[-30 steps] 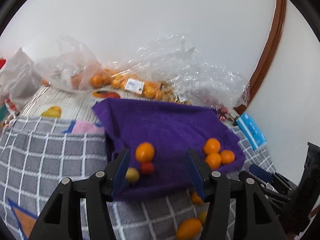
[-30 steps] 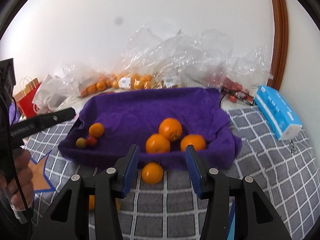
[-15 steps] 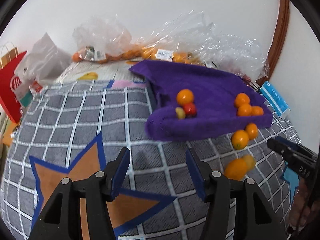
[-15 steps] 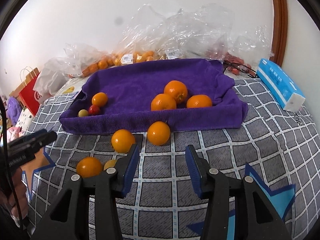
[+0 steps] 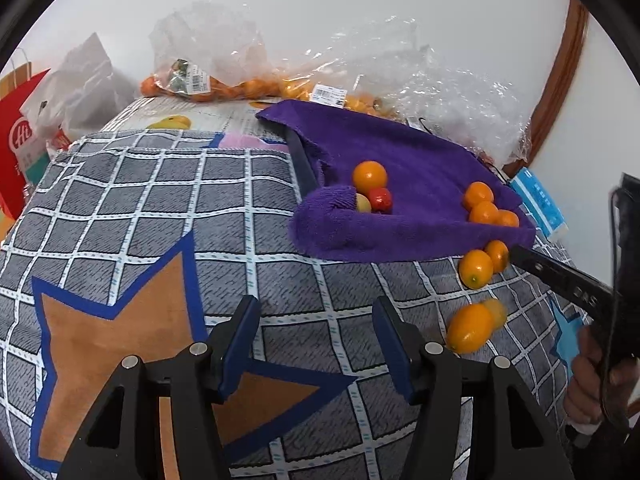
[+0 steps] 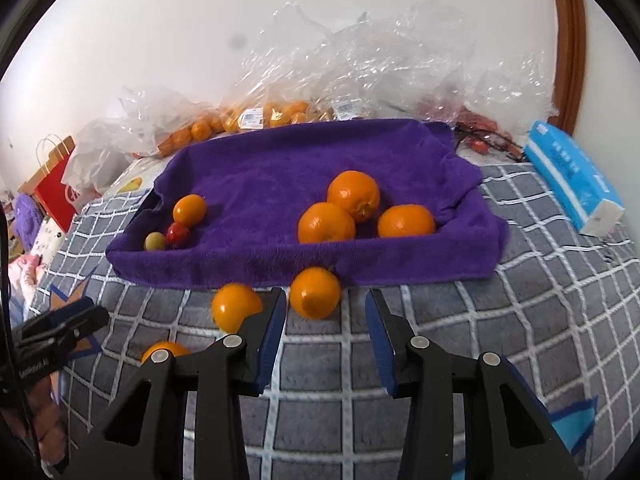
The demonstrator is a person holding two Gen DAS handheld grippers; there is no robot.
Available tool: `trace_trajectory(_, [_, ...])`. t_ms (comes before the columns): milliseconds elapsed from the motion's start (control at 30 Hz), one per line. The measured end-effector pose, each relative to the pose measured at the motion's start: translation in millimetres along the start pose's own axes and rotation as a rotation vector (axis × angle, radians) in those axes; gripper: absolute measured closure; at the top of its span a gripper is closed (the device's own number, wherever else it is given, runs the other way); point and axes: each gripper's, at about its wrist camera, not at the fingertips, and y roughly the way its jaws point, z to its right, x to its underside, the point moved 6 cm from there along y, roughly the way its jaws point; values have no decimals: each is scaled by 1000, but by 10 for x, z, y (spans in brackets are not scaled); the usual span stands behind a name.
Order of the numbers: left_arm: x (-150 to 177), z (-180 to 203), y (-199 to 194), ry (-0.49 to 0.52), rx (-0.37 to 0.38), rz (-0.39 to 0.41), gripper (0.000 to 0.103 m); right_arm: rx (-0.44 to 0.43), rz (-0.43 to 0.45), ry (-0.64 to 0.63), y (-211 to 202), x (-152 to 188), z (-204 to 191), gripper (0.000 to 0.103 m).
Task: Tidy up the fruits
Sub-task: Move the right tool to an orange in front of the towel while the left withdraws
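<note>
A tray lined with a purple towel (image 6: pixel 280 168) holds three oranges (image 6: pixel 326 222) at its right. At its left lie a small orange (image 6: pixel 189 210), a red tomato (image 6: pixel 177 233) and a pale green fruit (image 6: pixel 155 241). Loose oranges lie on the checked blanket in front: one (image 6: pixel 315 292) just ahead of my right gripper (image 6: pixel 326 318), another (image 6: pixel 236 306) by its left finger, a third (image 6: pixel 164 350) lower left. The right jaws are closing with nothing between them. My left gripper (image 5: pixel 316 332) hangs open over bare blanket, left of the loose oranges (image 5: pixel 469 328).
Clear plastic bags with more oranges (image 6: pixel 276 114) pile against the wall behind the tray. A blue tissue pack (image 6: pixel 572 176) lies at the right, a red paper bag (image 5: pixel 20 140) at the left edge. A hand holds the right gripper (image 5: pixel 560 276) in the left view.
The left view pulled back from over the towel to the blanket in front, lower and further left. The right gripper sank toward the loose oranges and its jaws narrowed.
</note>
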Motion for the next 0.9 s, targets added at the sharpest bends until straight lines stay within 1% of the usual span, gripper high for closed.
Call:
trace_trajectory(200, [-1,75,-34,31,25,14,47,-29,-31,6,225,-14,-46,61])
trace_trajectory(233, [-1,81,-35,33,28,14,46,-26,-39,14,273,-5,-39,64])
trace_trajectory(267, [2,86,-35,34,29,13,46,-23,-49,18,308,3,-32,70])
trace_trajectory(333, [1,99,-28,38,35,10,46,-30,-54,26,331,11,-20,71])
trace_trajectory(467, [1,93,-25,29,42,7,46,-29,-30,28,222,10,13,71])
trace_trajectory(600, [6,55,29,-2,44,-18,46,-28,-21,28,111,43,43,71])
trace_trajectory(767, [4,29,44,-13,28,-22,46,-6,-6,6,-58,159,79,71])
trace_trajectory(900, [2,-11,41,-43,42,-18,47,17,-10,3,-141,282,172,71])
